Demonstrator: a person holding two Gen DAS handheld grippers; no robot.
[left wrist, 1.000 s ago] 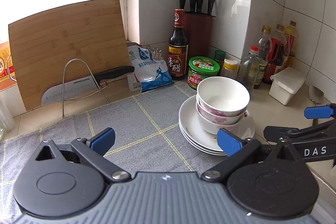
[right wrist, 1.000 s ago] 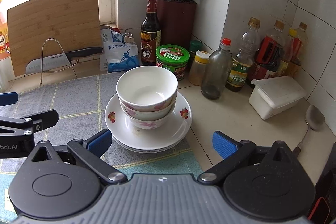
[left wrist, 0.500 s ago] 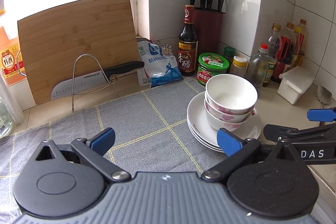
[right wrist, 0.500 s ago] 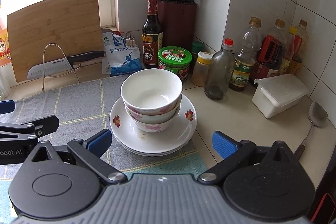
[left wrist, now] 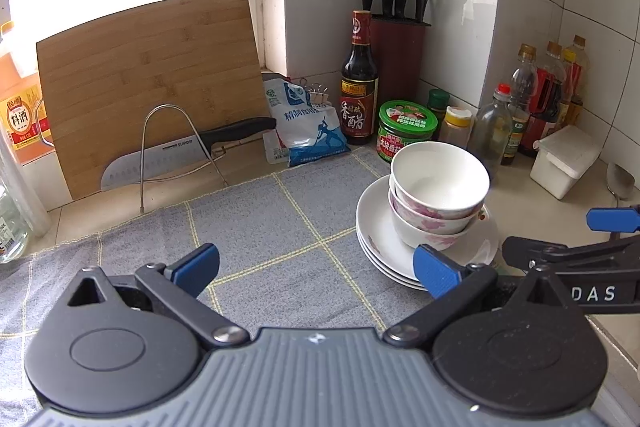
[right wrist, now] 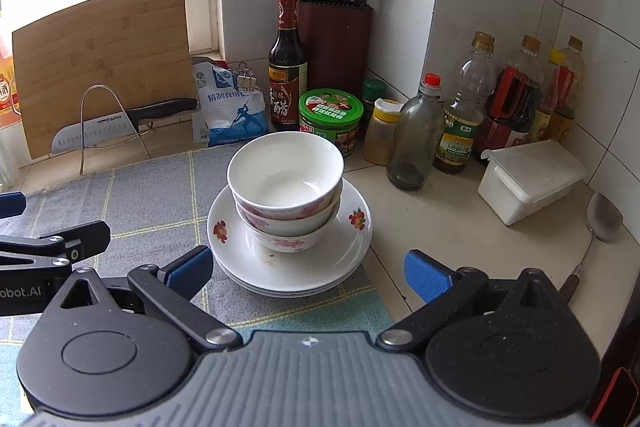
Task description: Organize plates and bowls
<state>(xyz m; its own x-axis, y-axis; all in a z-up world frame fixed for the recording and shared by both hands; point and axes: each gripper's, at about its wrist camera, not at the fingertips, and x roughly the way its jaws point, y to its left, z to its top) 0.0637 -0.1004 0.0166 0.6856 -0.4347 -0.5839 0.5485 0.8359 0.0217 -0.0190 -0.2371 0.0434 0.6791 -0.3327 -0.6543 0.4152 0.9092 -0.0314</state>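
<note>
Bare cloth left of stacked plates; jars close behind.

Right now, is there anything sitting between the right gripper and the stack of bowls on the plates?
Nothing visible blocks it. The right gripper is open, and the stacked bowls sit on the plates directly ahead of its jaws. The bottles stand off to the right, and the left gripper is off to the left.
</note>
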